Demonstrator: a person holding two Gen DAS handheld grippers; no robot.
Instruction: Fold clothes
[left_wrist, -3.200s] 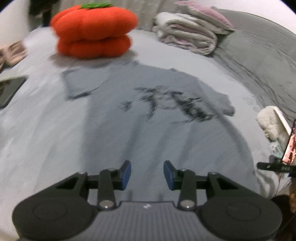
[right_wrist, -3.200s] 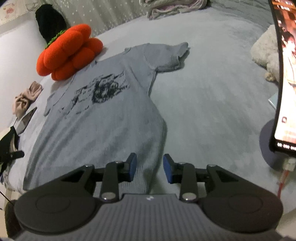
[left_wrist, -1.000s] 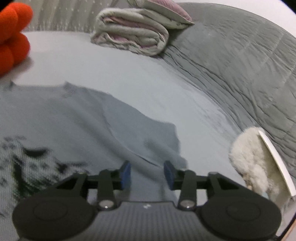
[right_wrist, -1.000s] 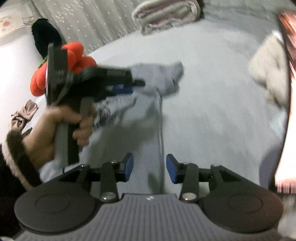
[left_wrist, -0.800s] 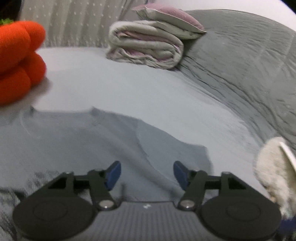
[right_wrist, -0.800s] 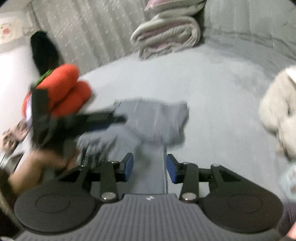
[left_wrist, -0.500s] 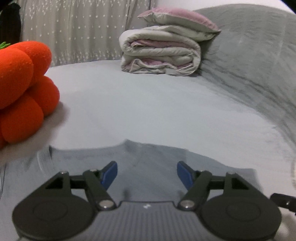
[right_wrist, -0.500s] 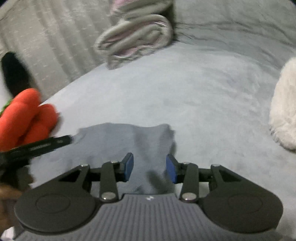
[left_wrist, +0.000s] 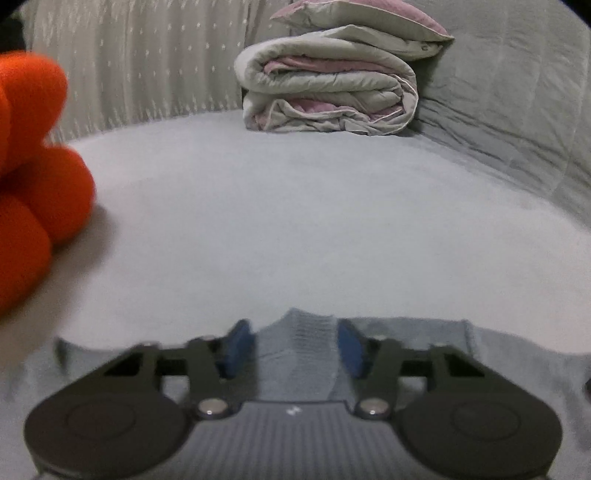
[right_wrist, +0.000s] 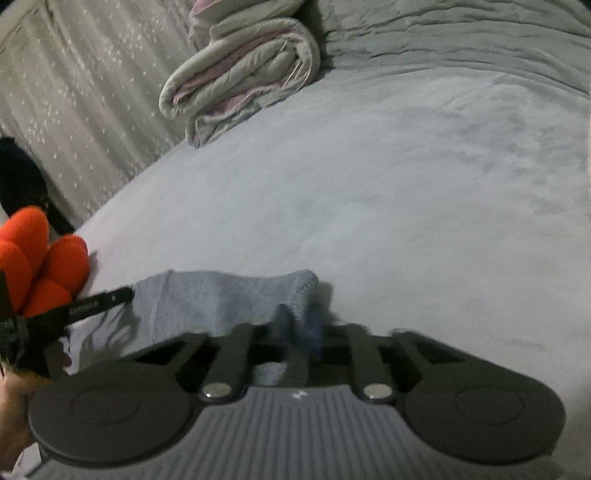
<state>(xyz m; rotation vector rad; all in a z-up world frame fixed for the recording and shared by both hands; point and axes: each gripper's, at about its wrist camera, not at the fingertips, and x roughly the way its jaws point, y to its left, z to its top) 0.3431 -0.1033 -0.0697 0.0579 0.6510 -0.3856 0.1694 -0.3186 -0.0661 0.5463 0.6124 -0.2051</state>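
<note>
Looks like this is the grab step: both grippers are going for the top edge of the grey t-shirt, which is lying flat on the bed.

The left gripper is closing right now, with a raised ridge of the shirt's top edge sitting between its blue pads. They're still a bit apart, so I wouldn't call it a firm pinch yet.

The right gripper is pressed together on a bunched fold of the sleeve edge.

Next move, I'd guess: finish the left pinch, then lift both points together and carry the sleeve side over the body without dragging the rest.

View differences: only the right wrist camera is showing the other tool's finger and a hand at the left. The left one gives the straight look at the folded quilt and more of the orange plush.
</note>
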